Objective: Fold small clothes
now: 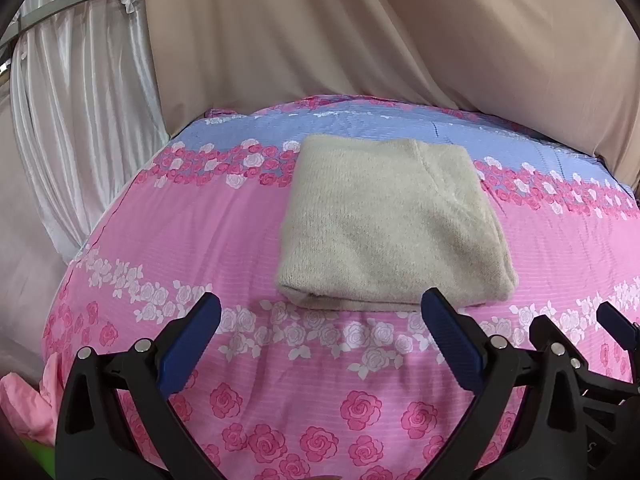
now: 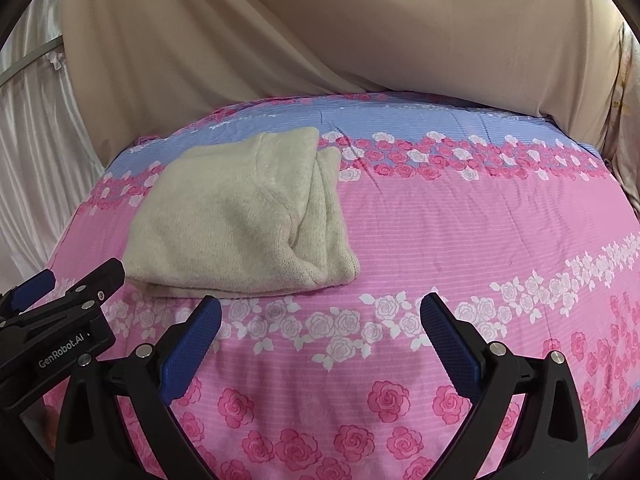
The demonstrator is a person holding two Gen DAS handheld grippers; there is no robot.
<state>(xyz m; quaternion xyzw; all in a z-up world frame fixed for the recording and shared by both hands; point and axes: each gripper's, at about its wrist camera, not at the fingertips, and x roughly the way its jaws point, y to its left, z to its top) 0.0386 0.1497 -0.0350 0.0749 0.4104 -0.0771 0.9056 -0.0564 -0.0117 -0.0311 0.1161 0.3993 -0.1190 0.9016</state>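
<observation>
At 9 o'clock, white satin curtains point(image 1: 68, 128) hang beside a beige drape point(image 1: 360, 32). The left tongs point(image 1: 320, 312) are spread wide and hold nothing; they sit at 6 o'clock of the folded cream garment point(image 1: 392, 220), near its front edge. The garment lies flat on the bed's pink rose-print sheet point(image 1: 200, 220), folded into a compact rectangle. In the right wrist view, the garment point(image 2: 240, 212) sits at 10 o'clock. The right tongs point(image 2: 320, 312) are likewise spread and empty, above bare sheet point(image 2: 460, 220).
</observation>
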